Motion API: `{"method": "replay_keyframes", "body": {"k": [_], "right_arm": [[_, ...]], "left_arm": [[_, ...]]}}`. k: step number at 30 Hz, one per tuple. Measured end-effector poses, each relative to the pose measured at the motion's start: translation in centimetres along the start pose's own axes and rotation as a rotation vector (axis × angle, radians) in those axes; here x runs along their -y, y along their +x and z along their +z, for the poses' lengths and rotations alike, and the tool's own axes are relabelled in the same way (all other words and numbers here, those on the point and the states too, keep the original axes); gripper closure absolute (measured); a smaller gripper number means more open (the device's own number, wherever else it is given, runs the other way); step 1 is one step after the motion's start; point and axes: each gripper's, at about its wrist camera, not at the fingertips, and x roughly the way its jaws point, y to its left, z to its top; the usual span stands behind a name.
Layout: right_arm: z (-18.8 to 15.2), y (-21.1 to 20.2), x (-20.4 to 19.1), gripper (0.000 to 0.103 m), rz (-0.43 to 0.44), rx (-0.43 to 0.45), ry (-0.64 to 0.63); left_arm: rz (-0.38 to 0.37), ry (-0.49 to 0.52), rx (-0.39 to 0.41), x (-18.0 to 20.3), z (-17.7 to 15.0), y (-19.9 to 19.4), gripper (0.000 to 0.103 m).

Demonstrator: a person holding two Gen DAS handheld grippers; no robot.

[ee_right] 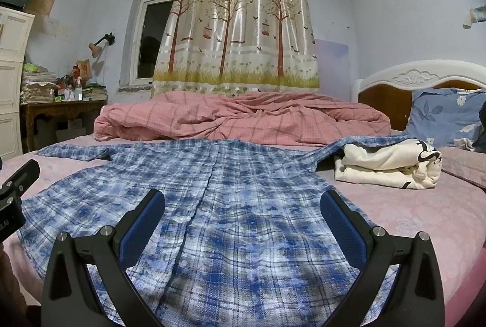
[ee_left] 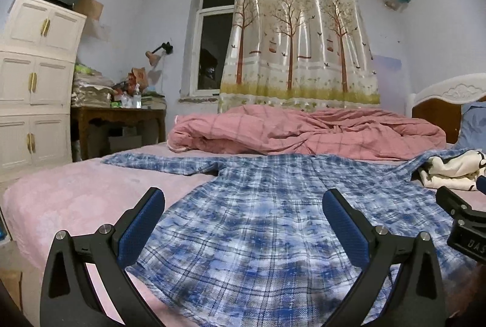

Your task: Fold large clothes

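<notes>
The blue plaid shirt (ee_right: 231,205) lies spread flat on the pink bed (ee_right: 425,223), hem at the near edge, sleeves stretched to both sides. The left claw (ee_left: 243,223) and the right claw (ee_right: 243,223) hover over the hem, both wide open and holding nothing. A folded white garment (ee_right: 391,166) lies on the right sleeve. Behind is a crumpled pink quilt (ee_right: 243,120), then a tree-printed curtain (ee_right: 240,32).

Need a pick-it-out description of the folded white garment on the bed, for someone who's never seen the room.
Start at the bed with the pink sheet and find the blue plaid shirt spread flat on it. By the end of the shirt's sleeve on the headboard side lies the folded white garment. It is the only cream piece with black markings, and already folded.
</notes>
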Motion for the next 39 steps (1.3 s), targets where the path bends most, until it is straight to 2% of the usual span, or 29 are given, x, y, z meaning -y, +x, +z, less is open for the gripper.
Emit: {"method": "replay_keyframes", "body": {"k": [11, 13, 15, 19, 22, 24, 27, 31, 35, 39], "right_arm": [[-0.2, 0.0, 0.2, 0.0, 0.021, -0.026, -0.003], [-0.4, 0.2, -0.1, 0.0, 0.024, -0.032, -0.004], [-0.4, 0.1, 0.3, 0.0, 0.042, -0.045, 0.017], [-0.3, -0.5, 2.7, 0.0, 0.123, -0.073, 0.07], [-0.4, -0.3, 4.6, 0.0, 0.094, -0.088, 0.029], [-0.6, -0.2, 6.1, 0.001, 0.053, -0.091, -0.001], [-1.5, 0.2, 9.8, 0.008, 0.003, -0.141, -0.008], [-3.8, -0.3, 14.7, 0.015, 0.001, -0.188, 0.065], [-5.4, -1.0, 17.8, 0.015, 0.028, -0.202, 0.129], [-6.1, -0.9, 18.5, 0.017, 0.03, -0.218, 0.141]], "left_arm": [[-0.049, 0.048, 0.004, 1.0, -0.3, -0.4, 0.0], [-0.085, 0.044, -0.018, 0.9, -0.2, -0.3, 0.0], [-0.142, 0.029, -0.066, 0.0, 0.1, -0.1, 0.006], [-0.12, -0.054, -0.056, -4.0, 1.5, -0.9, 0.008], [-0.107, -0.086, -0.079, -6.7, 1.6, -0.5, 0.01], [-0.082, -0.064, -0.108, -7.7, 1.0, 0.0, 0.015], [-0.044, -0.037, -0.141, -8.2, -0.7, -0.1, 0.016], [-0.035, -0.04, -0.126, -8.5, -2.7, -1.4, 0.016], [-0.029, -0.024, -0.218, -8.7, -4.5, 0.7, 0.016], [-0.049, -0.056, -0.283, -9.2, -5.9, 2.0, 0.016]]}}
